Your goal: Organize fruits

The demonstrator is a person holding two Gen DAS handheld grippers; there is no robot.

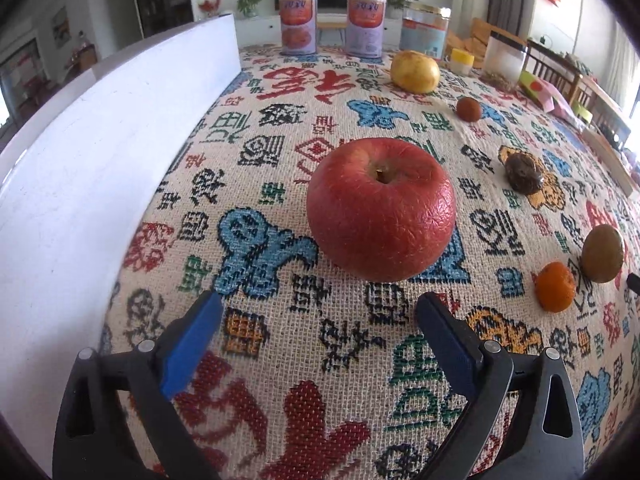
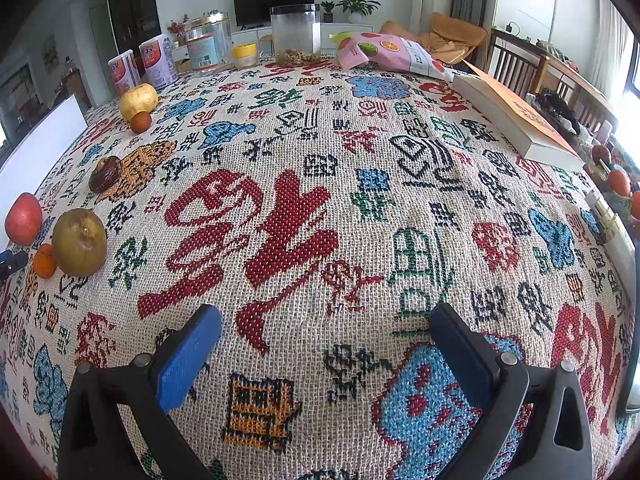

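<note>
Red wrinkled apple (image 1: pixel 381 209) sits on woven patterned tablecloth (image 1: pixel 328 360), just ahead of left gripper (image 1: pixel 320 308), jaws wide apart, nothing btwn. Approach step, prob. Next: ease fwd to straddle apple, then close. Right gripper (image 2: pixel 326 328) apart too, empty.

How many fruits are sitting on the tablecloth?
6: red apple before the left gripper, small orange beside a green-brown fruit, dark wrinkled fruit, small brown fruit, yellow fruit farthest. More may be hidden.

White box (image 1: pixel 100 152) cut off at left edge, its inside hidden. Left gripper (image 2: pixel 10 261) seen only as a tip at frame edge. Can labels (image 1: pixel 298 20) too blurred to be read.
</note>
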